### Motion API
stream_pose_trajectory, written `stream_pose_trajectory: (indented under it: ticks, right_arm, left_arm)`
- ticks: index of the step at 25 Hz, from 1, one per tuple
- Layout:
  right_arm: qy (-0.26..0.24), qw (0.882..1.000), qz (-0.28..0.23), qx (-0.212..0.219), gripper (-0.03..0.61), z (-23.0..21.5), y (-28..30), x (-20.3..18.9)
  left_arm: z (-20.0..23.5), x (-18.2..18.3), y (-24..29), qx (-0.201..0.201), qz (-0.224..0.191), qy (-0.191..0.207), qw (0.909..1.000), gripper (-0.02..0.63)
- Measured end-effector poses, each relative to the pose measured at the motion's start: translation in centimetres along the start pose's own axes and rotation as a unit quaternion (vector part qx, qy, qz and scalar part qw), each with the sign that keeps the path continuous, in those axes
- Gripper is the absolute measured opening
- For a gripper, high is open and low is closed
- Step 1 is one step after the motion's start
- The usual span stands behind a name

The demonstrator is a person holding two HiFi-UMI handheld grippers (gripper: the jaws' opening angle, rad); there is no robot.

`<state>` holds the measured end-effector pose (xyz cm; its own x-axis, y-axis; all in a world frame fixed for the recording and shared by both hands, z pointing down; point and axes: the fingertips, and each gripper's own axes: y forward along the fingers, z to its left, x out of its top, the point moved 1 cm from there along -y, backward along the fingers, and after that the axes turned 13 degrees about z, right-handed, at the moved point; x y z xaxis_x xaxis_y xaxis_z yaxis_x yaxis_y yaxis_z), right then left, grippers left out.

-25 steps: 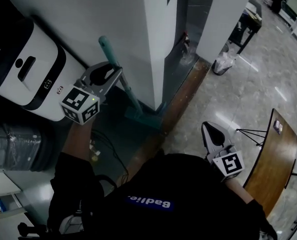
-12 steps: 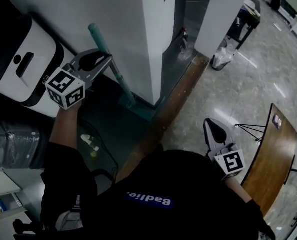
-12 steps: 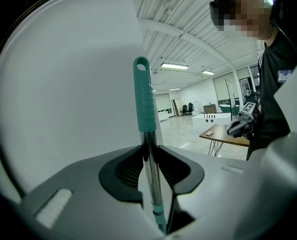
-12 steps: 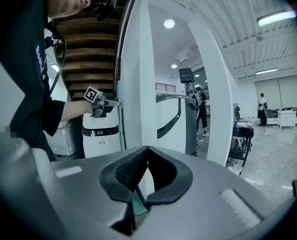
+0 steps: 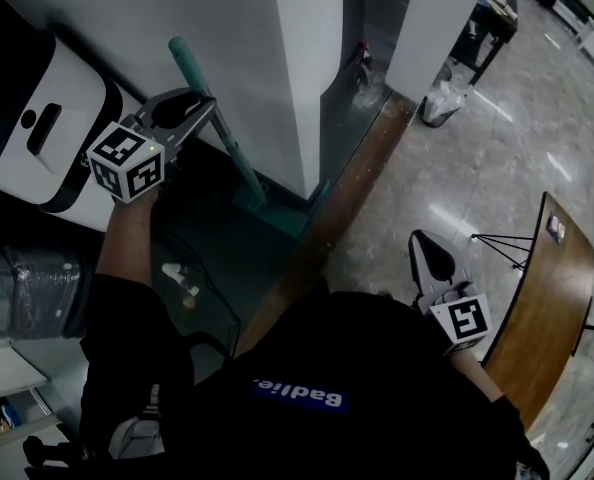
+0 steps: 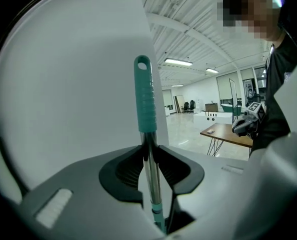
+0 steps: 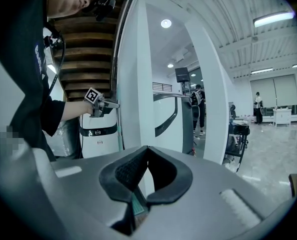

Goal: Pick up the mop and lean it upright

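The mop has a teal grip (image 5: 182,60) at the top, a metal pole and a teal head (image 5: 277,213) resting on the dark floor by the white pillar (image 5: 302,78). It stands steeply, leaning toward the wall. My left gripper (image 5: 199,106) is shut on the pole just below the grip. In the left gripper view the metal pole (image 6: 150,166) runs between the two pads of the left gripper (image 6: 149,151), with the teal grip (image 6: 146,101) rising above. My right gripper (image 5: 424,243) hangs low at the right, holding nothing. In its own view the right gripper (image 7: 147,149) has its tips together.
A white appliance (image 5: 47,138) stands against the wall left of the mop. Cables and small items (image 5: 182,283) lie on the floor below my left arm. A wooden table (image 5: 542,308) stands at the right, and a white bag (image 5: 445,108) sits by the far pillar.
My left gripper has moved left and a little up with the mop handle, and the pole stands steeper by the wall. The right gripper has hardly moved.
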<state>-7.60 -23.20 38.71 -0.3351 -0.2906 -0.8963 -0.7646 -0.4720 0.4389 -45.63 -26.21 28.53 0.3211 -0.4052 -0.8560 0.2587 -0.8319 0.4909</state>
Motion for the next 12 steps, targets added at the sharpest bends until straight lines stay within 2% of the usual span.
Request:
stream_pose_trajectory:
  ticks: [7, 12]
  right_arm:
    - [0.008, 1.0, 0.005, -0.012, 0.005, -0.6, -0.7, -1.2]
    - [0.004, 1.0, 0.007, -0.026, 0.005, -1.1, -1.8, -2.0]
  left_arm:
    - [0.8, -0.3, 1.9, -0.012, -0.004, -0.017, 0.9998, 0.112]
    - [0.8, -0.2, 4.0, 0.021, 0.021, -0.02, 0.9994, 0.118]
